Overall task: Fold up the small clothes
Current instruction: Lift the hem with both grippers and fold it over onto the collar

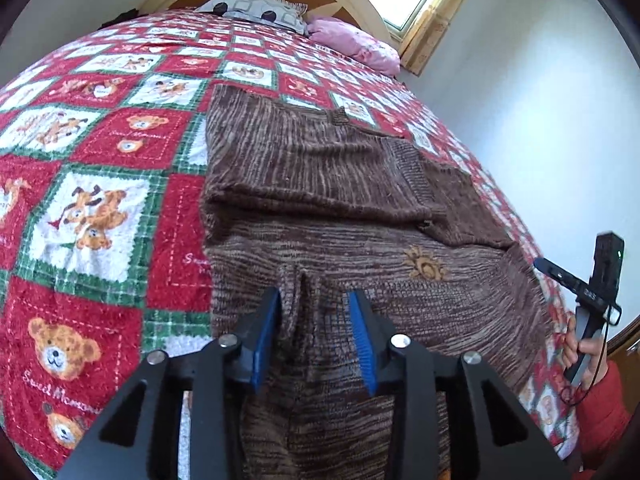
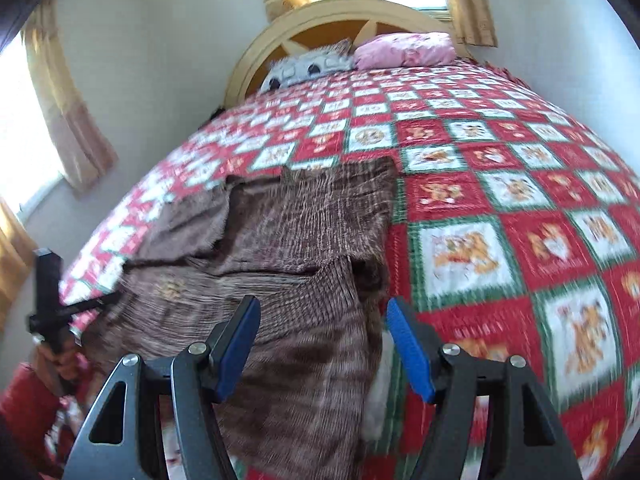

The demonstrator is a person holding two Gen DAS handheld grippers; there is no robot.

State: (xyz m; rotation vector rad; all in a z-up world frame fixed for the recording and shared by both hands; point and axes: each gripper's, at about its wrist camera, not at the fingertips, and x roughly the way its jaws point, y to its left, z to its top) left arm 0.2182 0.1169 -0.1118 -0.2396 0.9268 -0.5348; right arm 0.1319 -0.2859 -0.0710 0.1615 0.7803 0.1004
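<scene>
Two hand-held grippers point down at a brown knitted sweater [image 1: 320, 184] spread on a bed covered by a red, white and green teddy-bear quilt [image 1: 100, 152]. The left gripper [image 1: 316, 340] stands partly open, a raised ridge of the knit between its blue pads [image 1: 362, 340]; the left pad seems to touch the fold, the right one stands clear. The right gripper [image 2: 322, 350] is spread wide over the sweater's near right edge, gripping nothing. A sleeve lies folded across the body. A grey pillow [image 1: 256, 8] and a pink pillow [image 1: 356, 44] sit against the headboard [image 2: 340, 16].
</scene>
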